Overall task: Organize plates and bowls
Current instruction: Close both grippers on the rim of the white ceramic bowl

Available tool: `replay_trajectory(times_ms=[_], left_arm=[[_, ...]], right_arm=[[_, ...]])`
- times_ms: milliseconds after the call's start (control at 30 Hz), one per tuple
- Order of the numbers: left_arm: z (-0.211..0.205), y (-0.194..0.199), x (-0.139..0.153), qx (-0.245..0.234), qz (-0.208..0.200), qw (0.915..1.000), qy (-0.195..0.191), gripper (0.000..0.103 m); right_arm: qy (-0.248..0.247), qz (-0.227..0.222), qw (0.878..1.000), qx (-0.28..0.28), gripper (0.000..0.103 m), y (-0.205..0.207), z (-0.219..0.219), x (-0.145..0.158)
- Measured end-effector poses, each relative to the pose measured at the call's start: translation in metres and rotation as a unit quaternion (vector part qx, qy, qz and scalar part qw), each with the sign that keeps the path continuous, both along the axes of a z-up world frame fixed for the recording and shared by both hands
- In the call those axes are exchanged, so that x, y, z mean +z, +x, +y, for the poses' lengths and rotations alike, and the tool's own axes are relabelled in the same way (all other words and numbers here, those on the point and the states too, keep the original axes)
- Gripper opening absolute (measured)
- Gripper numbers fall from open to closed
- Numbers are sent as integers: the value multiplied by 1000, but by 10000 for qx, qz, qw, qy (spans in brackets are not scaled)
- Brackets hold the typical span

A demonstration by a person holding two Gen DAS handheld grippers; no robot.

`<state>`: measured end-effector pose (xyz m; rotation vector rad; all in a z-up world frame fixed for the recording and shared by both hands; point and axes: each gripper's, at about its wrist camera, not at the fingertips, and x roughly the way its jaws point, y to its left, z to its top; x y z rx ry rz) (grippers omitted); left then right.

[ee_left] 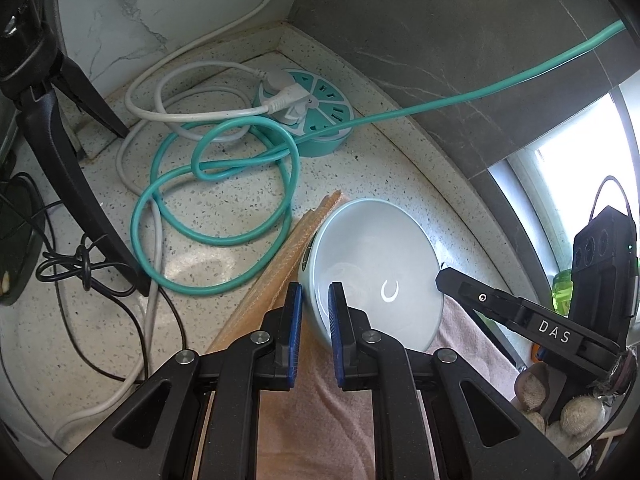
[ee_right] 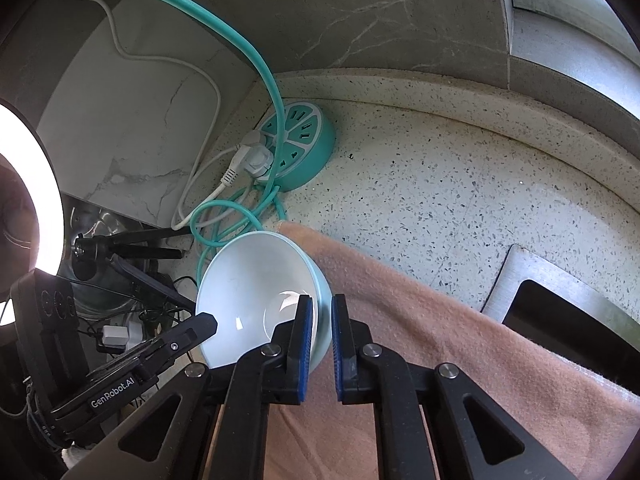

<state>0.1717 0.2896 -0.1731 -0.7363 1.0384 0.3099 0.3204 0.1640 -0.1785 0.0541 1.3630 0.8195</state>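
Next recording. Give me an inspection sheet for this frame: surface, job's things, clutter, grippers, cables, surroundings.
Surface: speckled countertop, partly covered by a pink towel.
Job's things: one pale blue bowl, tilted, over the towel's edge; no plates seen.
Clutter: tan mat beside the bowl; black tripod; ring light.
Grippers: left gripper shut on the bowl's rim; right gripper shut on the opposite rim.
Cables: teal cord looped on the countertop, running to a round teal power strip; white cord plugged into it; thin black wires tangled at the tripod.
Surroundings: grey marble wall, window, metal sink edge.
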Motion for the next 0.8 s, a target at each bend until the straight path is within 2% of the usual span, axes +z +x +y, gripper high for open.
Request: replay_trajectory(times_ms=[233, 367, 800], left_arm=[[0, 1, 0, -67, 8, 9999, 81, 9], [0, 1, -1, -96, 15, 9999, 109, 9], [-4, -4, 6, -165, -55, 9998, -8, 9]], right_arm=[[-18, 35, 10000, -16, 8, 2, 1, -4], [-55, 1, 10000, 32, 4, 1, 4, -5], [-74, 27, 10000, -40, 4, -3, -2, 4]])
